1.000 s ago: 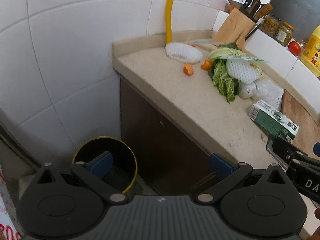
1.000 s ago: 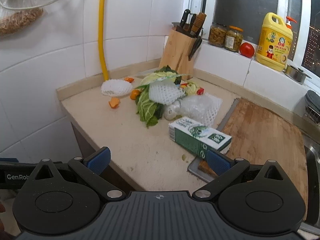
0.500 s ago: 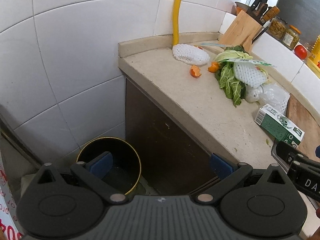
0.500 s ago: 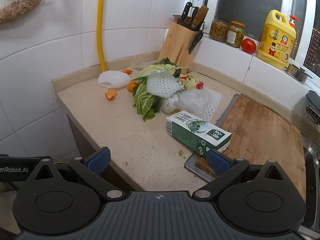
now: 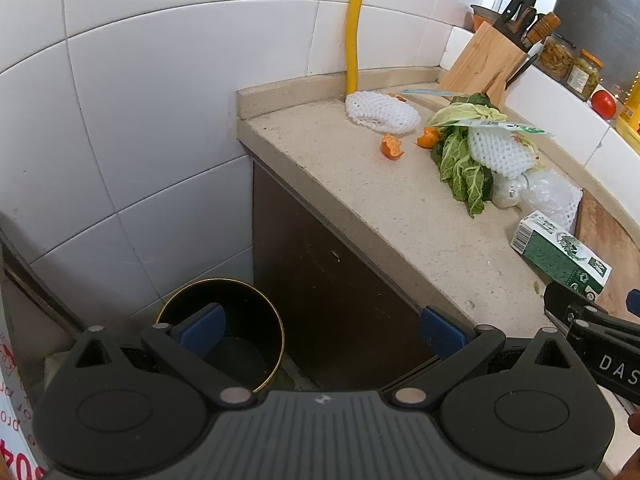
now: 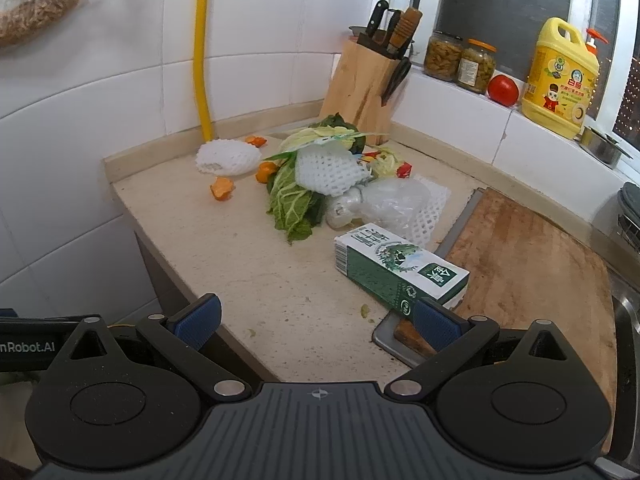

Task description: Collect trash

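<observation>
Trash lies on the beige counter (image 6: 256,256): a green and white carton (image 6: 400,270) (image 5: 560,254), cabbage leaves (image 6: 292,204) (image 5: 460,164), white foam nets (image 6: 228,157) (image 5: 382,112), orange peel (image 6: 221,190) (image 5: 392,146) and a clear plastic bag (image 6: 392,200). A black bin with a gold rim (image 5: 224,332) stands on the floor beside the cabinet. My left gripper (image 5: 320,328) is open, held over the bin and the cabinet's side. My right gripper (image 6: 316,318) is open above the counter's front edge, its right finger just short of the carton.
A wooden cutting board (image 6: 532,256) lies right of the carton. At the back are a knife block (image 6: 366,84), jars (image 6: 460,60), a tomato (image 6: 502,89) and a yellow detergent bottle (image 6: 562,76). A yellow pipe (image 6: 200,48) runs down the tiled wall.
Both grippers have drifted a little; the left view swung slightly left and down, bringing more of the bin into sight. The right gripper has come closer to the carton. Both stay open.
</observation>
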Demonstrator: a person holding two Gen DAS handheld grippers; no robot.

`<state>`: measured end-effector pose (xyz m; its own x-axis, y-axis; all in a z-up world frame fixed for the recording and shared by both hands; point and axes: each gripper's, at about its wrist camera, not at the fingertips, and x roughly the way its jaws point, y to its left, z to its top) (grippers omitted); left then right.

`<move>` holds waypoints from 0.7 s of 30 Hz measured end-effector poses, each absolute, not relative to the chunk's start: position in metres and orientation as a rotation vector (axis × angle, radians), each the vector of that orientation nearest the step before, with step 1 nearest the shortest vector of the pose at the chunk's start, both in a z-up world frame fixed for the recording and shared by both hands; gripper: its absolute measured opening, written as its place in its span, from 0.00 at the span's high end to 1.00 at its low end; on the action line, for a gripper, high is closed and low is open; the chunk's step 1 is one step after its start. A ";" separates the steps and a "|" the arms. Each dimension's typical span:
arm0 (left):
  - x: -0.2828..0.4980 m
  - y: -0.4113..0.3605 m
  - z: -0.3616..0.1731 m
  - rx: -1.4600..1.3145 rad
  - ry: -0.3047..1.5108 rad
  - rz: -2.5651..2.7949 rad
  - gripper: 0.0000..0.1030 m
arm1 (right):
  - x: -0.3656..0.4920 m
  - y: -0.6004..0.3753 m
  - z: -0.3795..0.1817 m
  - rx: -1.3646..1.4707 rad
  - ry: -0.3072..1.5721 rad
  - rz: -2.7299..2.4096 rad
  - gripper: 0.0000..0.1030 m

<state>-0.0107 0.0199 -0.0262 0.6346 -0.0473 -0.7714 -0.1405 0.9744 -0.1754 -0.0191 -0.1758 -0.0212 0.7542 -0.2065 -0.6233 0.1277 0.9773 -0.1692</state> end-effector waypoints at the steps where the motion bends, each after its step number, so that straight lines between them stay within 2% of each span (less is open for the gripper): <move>1: -0.011 0.020 -0.027 -0.228 0.885 0.055 0.03 | -0.019 -0.176 -0.022 -0.119 0.694 -0.180 0.00; 21: -0.010 0.012 -0.029 -0.212 0.900 0.051 0.03 | -0.022 -0.177 -0.021 -0.121 0.689 -0.175 0.00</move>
<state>-0.0100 0.0122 -0.0285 0.6222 -0.0443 -0.7816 -0.1329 0.9779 -0.1613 -0.0220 -0.1773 -0.0209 0.7583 -0.1998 -0.6205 0.1200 0.9784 -0.1683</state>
